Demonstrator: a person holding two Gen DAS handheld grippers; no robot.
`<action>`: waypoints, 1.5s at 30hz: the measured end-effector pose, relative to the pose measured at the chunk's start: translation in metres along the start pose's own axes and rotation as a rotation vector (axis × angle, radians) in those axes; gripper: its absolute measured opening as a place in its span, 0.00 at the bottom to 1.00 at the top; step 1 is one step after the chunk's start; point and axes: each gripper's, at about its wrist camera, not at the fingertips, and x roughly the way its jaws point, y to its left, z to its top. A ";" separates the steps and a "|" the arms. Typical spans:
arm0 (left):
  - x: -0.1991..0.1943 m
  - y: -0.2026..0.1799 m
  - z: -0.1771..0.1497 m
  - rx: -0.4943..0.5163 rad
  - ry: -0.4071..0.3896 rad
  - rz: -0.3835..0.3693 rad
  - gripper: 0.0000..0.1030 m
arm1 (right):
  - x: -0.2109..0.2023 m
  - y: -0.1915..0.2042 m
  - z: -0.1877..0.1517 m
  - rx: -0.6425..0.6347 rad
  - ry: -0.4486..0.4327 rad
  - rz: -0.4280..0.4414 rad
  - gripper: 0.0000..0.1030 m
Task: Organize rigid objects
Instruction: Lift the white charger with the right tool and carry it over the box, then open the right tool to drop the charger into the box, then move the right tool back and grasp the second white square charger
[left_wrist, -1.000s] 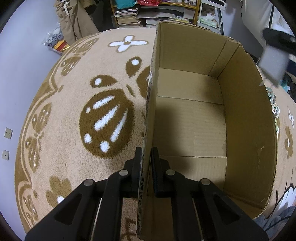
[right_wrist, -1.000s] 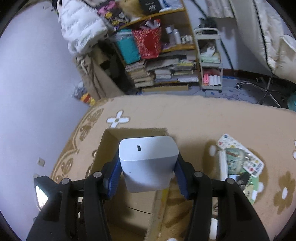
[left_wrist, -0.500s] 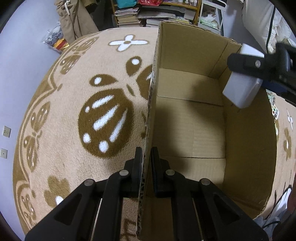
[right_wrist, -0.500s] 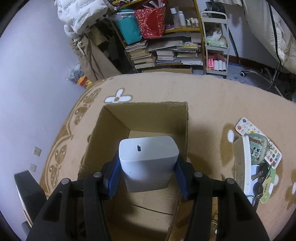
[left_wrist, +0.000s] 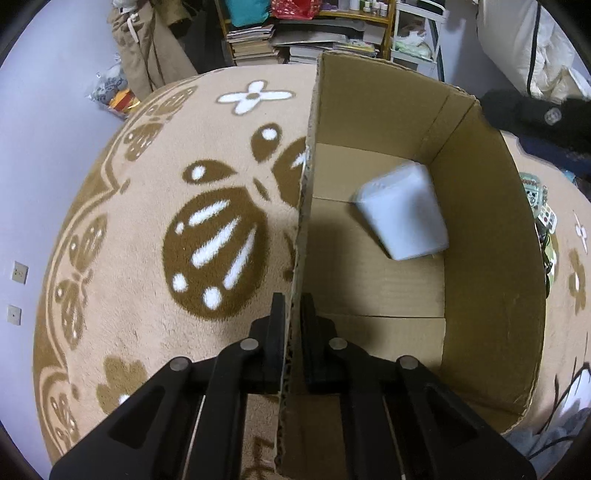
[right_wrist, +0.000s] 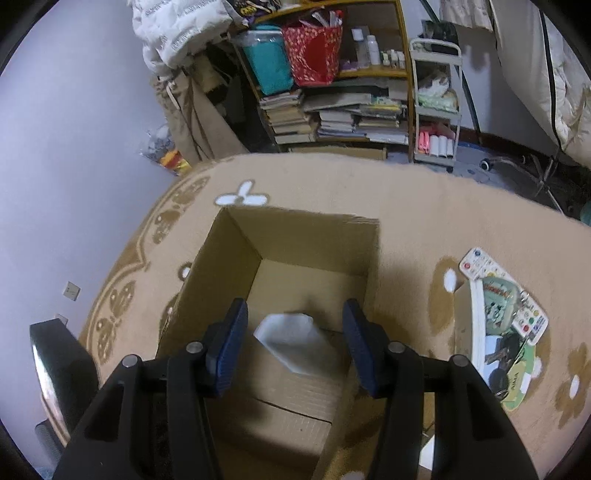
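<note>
Since half a second ago, white box has left right gripper and is now inside cardboard box, blurred, near its far right corner. Cardboard box sits open on patterned tan rug. Right gripper hangs over the box, blue pads spread, nothing between them. Left gripper pinches the box's near wall, fingers pressed tight on the cardboard edge.

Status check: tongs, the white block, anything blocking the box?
Left tongs shut on brown cardboard box wall. Right tongs open, empty, above box. White rounded plastic block inside box, blurred. Nothing in the way.
</note>
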 end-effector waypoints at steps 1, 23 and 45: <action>0.000 0.001 0.000 -0.004 0.002 -0.003 0.07 | -0.006 0.001 0.001 -0.015 -0.010 0.002 0.55; -0.011 0.004 -0.003 -0.023 -0.030 -0.002 0.08 | -0.049 -0.096 -0.052 0.102 0.005 -0.150 0.86; -0.019 0.000 -0.009 -0.004 -0.049 0.031 0.08 | 0.005 -0.127 -0.118 0.239 0.169 -0.196 0.86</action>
